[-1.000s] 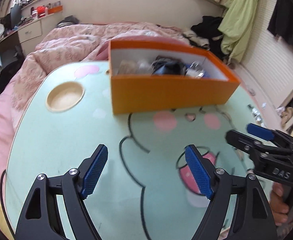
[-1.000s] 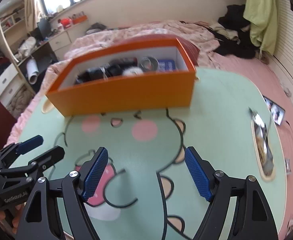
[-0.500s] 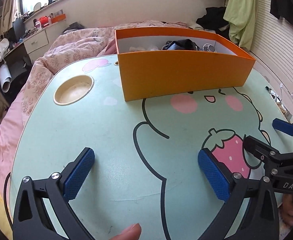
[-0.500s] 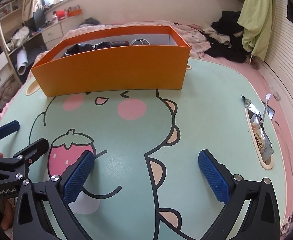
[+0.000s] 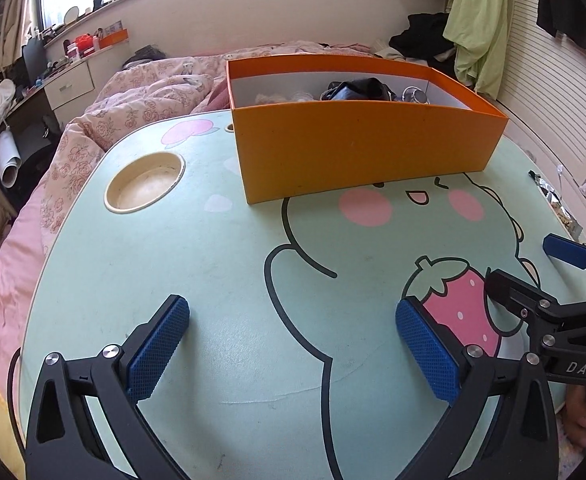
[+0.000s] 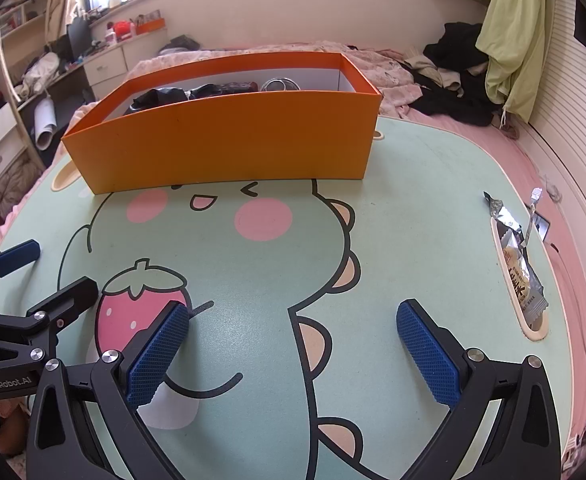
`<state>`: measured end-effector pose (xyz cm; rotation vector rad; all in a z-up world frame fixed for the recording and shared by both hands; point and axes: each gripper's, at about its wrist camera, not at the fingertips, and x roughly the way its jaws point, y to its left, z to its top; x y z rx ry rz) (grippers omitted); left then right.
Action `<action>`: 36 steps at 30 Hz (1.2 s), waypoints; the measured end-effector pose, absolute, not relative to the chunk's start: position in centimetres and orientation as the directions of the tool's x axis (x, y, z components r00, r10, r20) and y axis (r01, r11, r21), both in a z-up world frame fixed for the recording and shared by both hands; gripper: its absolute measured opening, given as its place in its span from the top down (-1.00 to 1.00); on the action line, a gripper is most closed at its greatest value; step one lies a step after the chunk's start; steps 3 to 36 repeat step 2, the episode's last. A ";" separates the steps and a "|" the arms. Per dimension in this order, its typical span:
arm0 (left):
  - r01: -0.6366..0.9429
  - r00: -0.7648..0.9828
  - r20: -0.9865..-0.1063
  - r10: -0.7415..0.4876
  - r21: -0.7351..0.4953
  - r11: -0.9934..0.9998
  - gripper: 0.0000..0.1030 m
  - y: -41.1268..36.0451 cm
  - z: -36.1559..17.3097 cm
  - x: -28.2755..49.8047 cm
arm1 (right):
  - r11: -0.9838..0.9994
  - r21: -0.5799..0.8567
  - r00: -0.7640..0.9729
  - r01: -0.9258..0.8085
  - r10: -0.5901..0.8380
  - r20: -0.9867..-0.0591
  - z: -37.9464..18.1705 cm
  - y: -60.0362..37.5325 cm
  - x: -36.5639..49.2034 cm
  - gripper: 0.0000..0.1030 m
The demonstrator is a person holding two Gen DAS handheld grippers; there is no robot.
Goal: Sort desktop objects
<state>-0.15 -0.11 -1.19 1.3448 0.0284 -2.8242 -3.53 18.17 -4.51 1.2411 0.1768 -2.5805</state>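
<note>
Orange cardboard box (image 5: 357,148) at the far side of the mint cartoon-printed surface (image 5: 221,280), already holding sorted dark items; foil snack packet (image 6: 517,268) outstanding in the edge slot; left tongs (image 5: 293,344) and right tongs (image 6: 293,344) both spread, empty.

Orange box (image 5: 357,148) on mint cartoon-dinosaur table (image 5: 197,264); blue claw pads (image 5: 157,348).

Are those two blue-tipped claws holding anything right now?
No. The left gripper and the right gripper are both open and empty above the table; the orange box is untouched.
</note>
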 end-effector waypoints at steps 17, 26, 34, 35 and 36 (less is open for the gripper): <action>0.020 -0.630 -0.776 -0.006 -0.009 -1.000 -0.99 -0.1 -1.2 -0.2 | -0.956 0.008 -0.595 0.295 -0.190 -0.781 -4.5 18.2 -3.5 -1.00; 0.020 -0.630 -0.776 -0.006 -0.009 -1.000 -0.99 -0.1 -1.2 -0.2 | -0.956 0.008 -0.595 0.295 -0.190 -0.781 -4.5 18.2 -3.5 -1.00; 0.020 -0.630 -0.776 -0.006 -0.009 -1.000 -0.99 -0.1 -1.2 -0.2 | -0.956 0.008 -0.595 0.295 -0.190 -0.781 -4.5 18.2 -3.5 -1.00; 0.020 -0.630 -0.776 -0.006 -0.009 -1.000 -0.99 -0.1 -1.2 -0.2 | -0.956 0.008 -0.595 0.295 -0.190 -0.781 -4.5 18.2 -3.5 -1.00; 0.020 -0.630 -0.776 -0.006 -0.009 -1.000 -0.99 -0.1 -1.2 -0.2 | -0.956 0.008 -0.595 0.295 -0.190 -0.781 -4.5 18.2 -3.5 -1.00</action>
